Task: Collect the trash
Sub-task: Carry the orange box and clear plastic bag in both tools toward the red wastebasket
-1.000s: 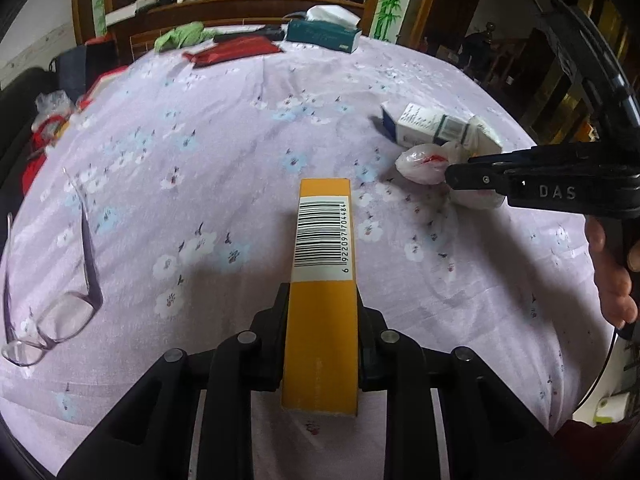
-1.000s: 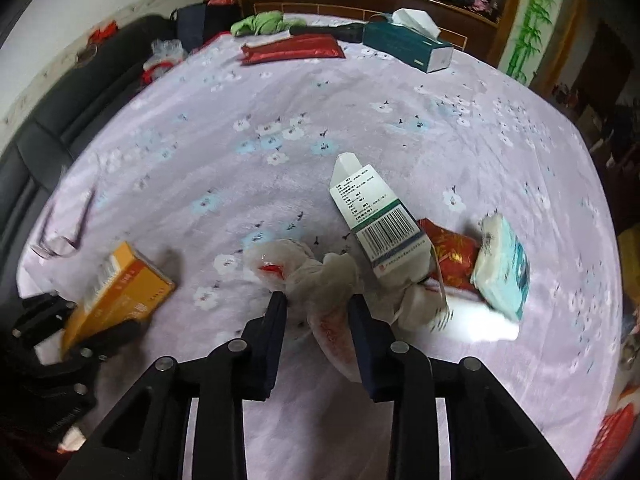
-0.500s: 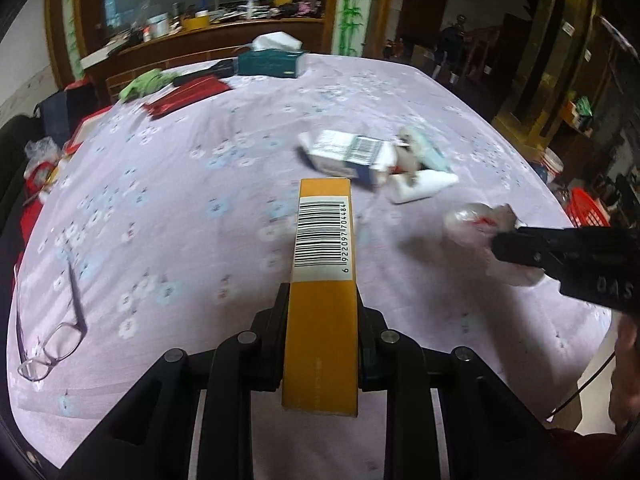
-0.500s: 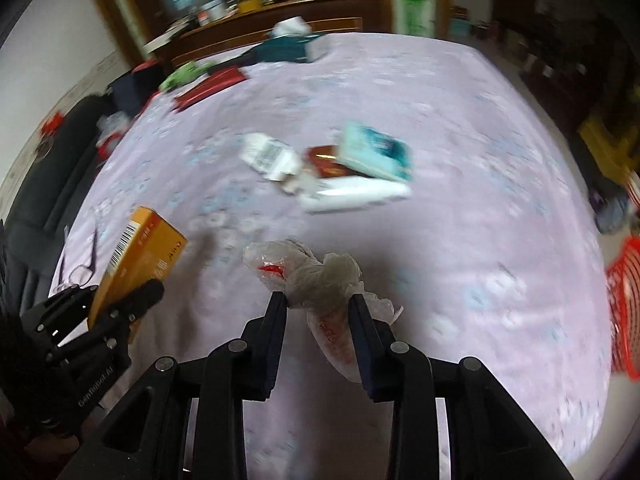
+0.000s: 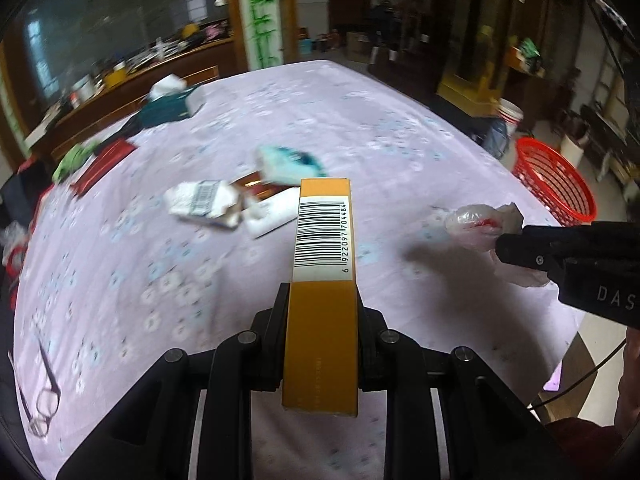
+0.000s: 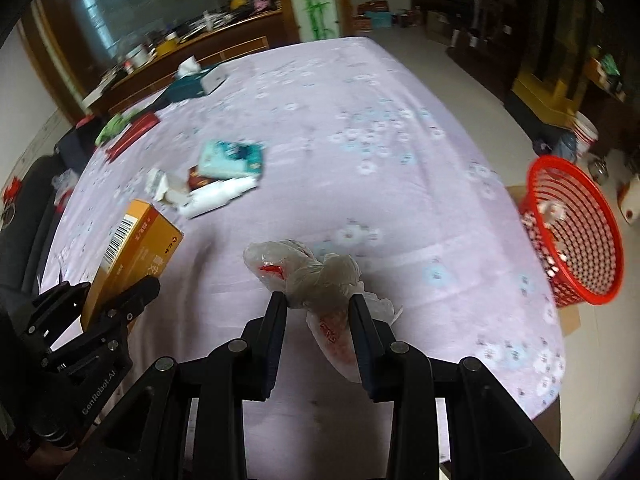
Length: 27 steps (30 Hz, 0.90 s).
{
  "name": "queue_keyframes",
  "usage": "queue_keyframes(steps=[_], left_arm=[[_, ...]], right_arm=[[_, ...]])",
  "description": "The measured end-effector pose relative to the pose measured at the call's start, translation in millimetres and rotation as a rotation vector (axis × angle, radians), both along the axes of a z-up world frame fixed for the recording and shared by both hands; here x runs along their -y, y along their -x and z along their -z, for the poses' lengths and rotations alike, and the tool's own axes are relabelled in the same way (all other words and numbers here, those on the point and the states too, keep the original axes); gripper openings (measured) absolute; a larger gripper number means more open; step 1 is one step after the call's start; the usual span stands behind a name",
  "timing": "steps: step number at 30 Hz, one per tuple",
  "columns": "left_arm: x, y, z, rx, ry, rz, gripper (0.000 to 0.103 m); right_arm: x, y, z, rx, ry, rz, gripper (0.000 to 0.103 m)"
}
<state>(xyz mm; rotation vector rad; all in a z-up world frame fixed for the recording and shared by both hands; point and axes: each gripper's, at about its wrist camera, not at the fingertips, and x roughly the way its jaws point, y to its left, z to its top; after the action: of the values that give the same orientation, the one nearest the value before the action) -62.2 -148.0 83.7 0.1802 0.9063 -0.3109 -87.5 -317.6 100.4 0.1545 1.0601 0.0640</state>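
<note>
Left tongs [image 5: 322, 320]: pressed on an orange carton [image 5: 323, 280], gripped across its narrow sides near the lower end, barcode face up, most of its length projecting forward above the counter [image 5: 320, 120]. Grip appears square.

Right tongs [image 6: 318, 320]: pinching a crumpled plastic bag [image 6: 308, 276] with red print; the wad bulges above the jaws and a loose tail hangs below and between them. Seen from the left wrist view, the right tongs [image 5: 504, 242] sit to the right of the carton, with the bag over the counter's near edge.

Red mesh basket [image 6: 576, 240]: stands off the counter's right edge, lower than the counter top, apart from both loads; it looks to hold some items already. In judgement, both loads are in transit to it.

Risks, as judged:
- The bag is soft and held by a fold only; a quick swing could let it slip out short of the basket.
- The hanging tail may cling to a finger at release.
- The carton, held near one end, could pivot in the jaws or strike the basket rim.

Remaining on the counter, well behind both tongs: a cluster of a white barcoded box [image 5: 202, 202], a teal packet [image 5: 286, 164] and a white tube [image 6: 218, 198]
</note>
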Motion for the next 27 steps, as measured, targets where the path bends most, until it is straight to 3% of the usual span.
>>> queue_keyframes(steps=[9, 27], left_arm=[[49, -5, -4, 0.015, -0.023, 0.079, 0.024], [100, -7, -11, 0.050, -0.065, 0.140, 0.024]], right_arm=[[49, 11, -10, 0.029, -0.025, 0.083, 0.034], [95, 19, -18, 0.056, -0.041, 0.133, 0.034]])
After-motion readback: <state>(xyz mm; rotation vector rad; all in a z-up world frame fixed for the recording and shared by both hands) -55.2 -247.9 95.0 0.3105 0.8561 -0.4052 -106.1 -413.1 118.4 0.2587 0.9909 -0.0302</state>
